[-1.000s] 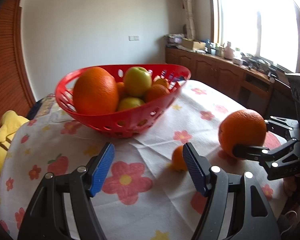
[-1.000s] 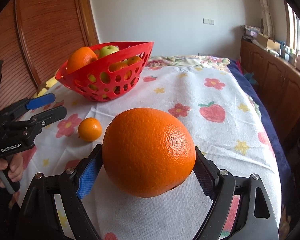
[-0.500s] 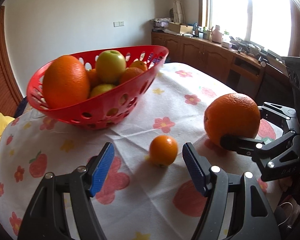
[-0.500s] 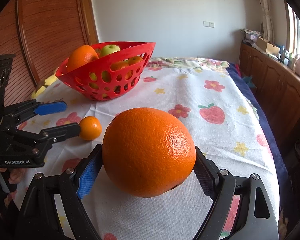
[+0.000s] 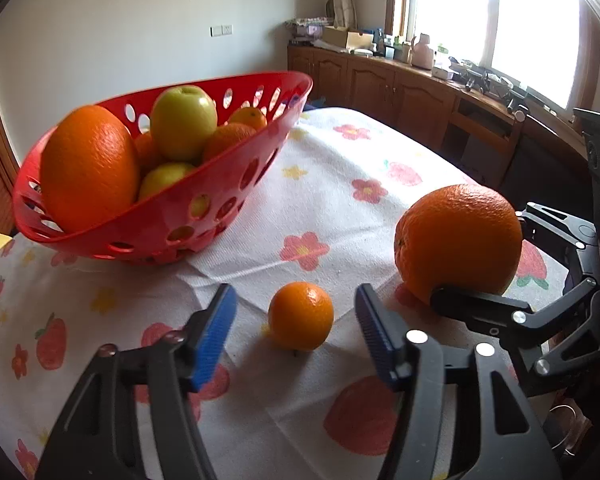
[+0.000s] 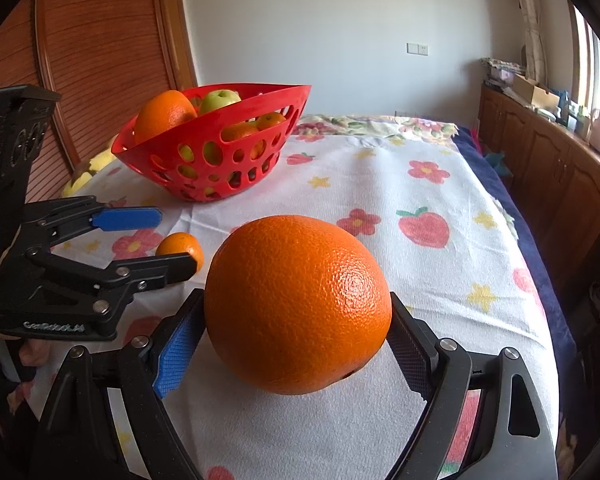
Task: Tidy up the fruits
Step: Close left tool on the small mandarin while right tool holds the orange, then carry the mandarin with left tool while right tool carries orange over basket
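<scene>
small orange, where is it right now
In the left wrist view the small orange sits on the tablecloth between the open left gripper fingers, nearer than the red basket.

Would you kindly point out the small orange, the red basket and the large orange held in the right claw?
small orange (image 5: 301,316), left wrist view, middle of its peel.
red basket (image 6: 236,160), right wrist view, perforated front wall.
large orange (image 6: 298,304), right wrist view, centre of its front face.

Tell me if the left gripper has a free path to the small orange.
Probably yes. The left gripper is open with the small orange lying just ahead between its fingers, nothing between; the big orange sits off to the side.
</scene>
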Demonstrator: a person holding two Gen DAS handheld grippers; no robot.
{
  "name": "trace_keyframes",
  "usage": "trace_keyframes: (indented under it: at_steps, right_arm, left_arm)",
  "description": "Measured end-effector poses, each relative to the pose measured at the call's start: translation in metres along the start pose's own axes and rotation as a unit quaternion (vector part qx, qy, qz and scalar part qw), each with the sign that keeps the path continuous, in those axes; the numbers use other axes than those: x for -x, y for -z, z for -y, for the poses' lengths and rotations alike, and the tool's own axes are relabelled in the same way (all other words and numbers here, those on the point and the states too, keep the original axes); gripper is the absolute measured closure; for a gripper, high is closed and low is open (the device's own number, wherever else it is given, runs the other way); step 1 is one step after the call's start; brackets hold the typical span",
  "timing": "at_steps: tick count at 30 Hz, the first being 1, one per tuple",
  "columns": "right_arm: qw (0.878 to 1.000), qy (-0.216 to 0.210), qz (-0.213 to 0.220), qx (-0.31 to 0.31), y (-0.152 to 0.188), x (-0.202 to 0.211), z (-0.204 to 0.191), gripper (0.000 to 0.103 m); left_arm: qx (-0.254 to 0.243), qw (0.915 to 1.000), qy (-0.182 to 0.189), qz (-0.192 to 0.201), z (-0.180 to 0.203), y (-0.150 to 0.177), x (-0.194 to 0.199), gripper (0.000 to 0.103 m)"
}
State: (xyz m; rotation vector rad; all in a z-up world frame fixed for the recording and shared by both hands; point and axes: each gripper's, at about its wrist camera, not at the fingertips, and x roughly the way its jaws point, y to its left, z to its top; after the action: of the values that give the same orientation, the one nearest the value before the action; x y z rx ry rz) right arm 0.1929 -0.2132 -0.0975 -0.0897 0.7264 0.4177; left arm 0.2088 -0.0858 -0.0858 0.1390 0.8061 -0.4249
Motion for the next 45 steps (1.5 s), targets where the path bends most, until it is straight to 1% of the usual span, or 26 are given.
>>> trace_keyframes:
  at_steps: [1,3,4,7,8,20,23,24,28,39,45]
  right_arm:
    - [1.0,0.0,0.0,0.0,0.0,0.0,0.0,0.016]
    - [1.0,0.0,0.0,0.0,0.0,0.0,0.0,0.016]
    - [1.0,0.0,0.0,0.0,0.0,0.0,0.0,0.016]
    - [1.0,0.0,0.0,0.0,0.0,0.0,0.0,0.016]
    - [1.0,0.0,0.0,0.0,0.0,0.0,0.0,0.016]
    - [1.0,0.0,0.0,0.0,0.0,0.0,-0.001,0.016]
    - [1.0,0.0,0.0,0.0,0.0,0.0,-0.001,0.016]
    - [1.0,0.0,0.0,0.0,0.0,0.0,-0.001,0.016]
    - [1.0,-0.001,0.0,-0.001,0.0,-0.001,-0.001,0.016]
    - [1.0,0.0,-0.001,-0.001,0.0,0.0,-0.001,0.016]
    - [1.0,0.0,-0.001,-0.001,0.0,0.0,-0.001,0.016]
  left_arm:
    - [0.001,1.0,0.002,-0.004,0.0,0.0,-0.001,0.049]
    - [0.002,0.9999,0.004,-0.01,0.001,0.002,-0.003,0.054]
    - [0.001,0.9999,0.006,-0.01,0.002,0.003,-0.004,0.059]
    - [0.001,0.9998,0.012,-0.016,0.005,0.005,-0.005,0.068]
    - [0.0,0.9998,0.012,-0.016,0.005,0.005,-0.005,0.069]
    - [-0.007,0.9997,0.009,-0.021,0.008,0.002,-0.008,0.07]
    - [-0.003,0.9998,0.005,-0.019,0.007,0.003,-0.008,0.071]
    - [-0.001,0.9999,-0.001,-0.016,0.006,0.003,-0.006,0.071]
    - [0.005,1.0,0.0,0.0,0.003,0.001,0.006,0.071]
    - [0.006,0.9981,-0.009,0.061,-0.004,-0.01,0.06,0.071]
    - [0.009,0.9964,-0.02,0.081,-0.014,-0.016,0.078,0.071]
